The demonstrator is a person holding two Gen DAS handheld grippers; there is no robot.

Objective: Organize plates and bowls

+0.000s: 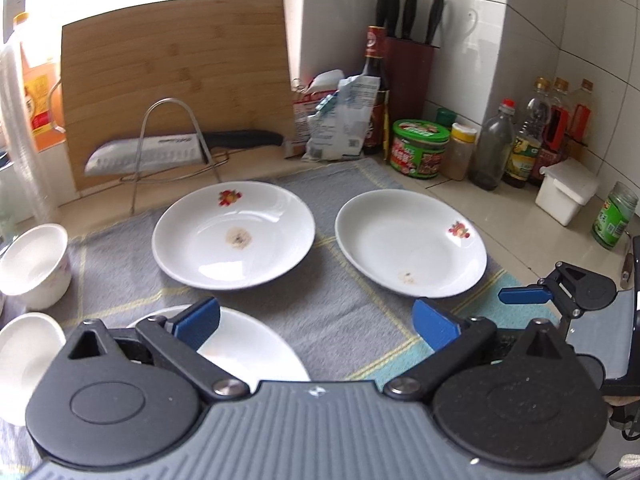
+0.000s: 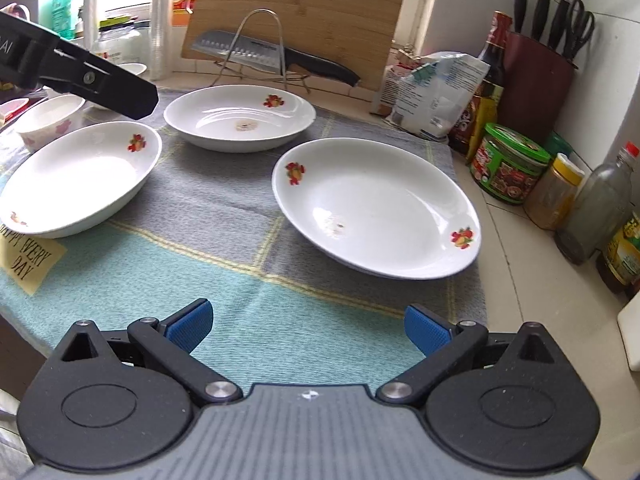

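Three white plates with fruit prints lie on a grey-and-teal cloth (image 2: 248, 264). The far plate (image 1: 234, 234) (image 2: 240, 116) is at the back, the right plate (image 1: 410, 242) (image 2: 376, 206) lies beside it, and the near-left plate (image 1: 248, 348) (image 2: 76, 180) sits under my left gripper. Two white bowls (image 1: 34, 264) (image 1: 24, 352) stand at the left; one also shows in the right wrist view (image 2: 48, 120). My left gripper (image 1: 316, 324) is open and empty above the near-left plate's edge. My right gripper (image 2: 306, 326) is open and empty over the cloth's front, also visible in the left wrist view (image 1: 560, 292).
A wire rack (image 1: 172, 140) holding a cleaver (image 1: 160, 152) stands before a leaning bamboo cutting board (image 1: 176, 68). Bags, sauce bottles, jars (image 1: 418, 148) and a knife block (image 1: 408, 72) line the back right corner. A white box (image 1: 566, 192) sits at the right.
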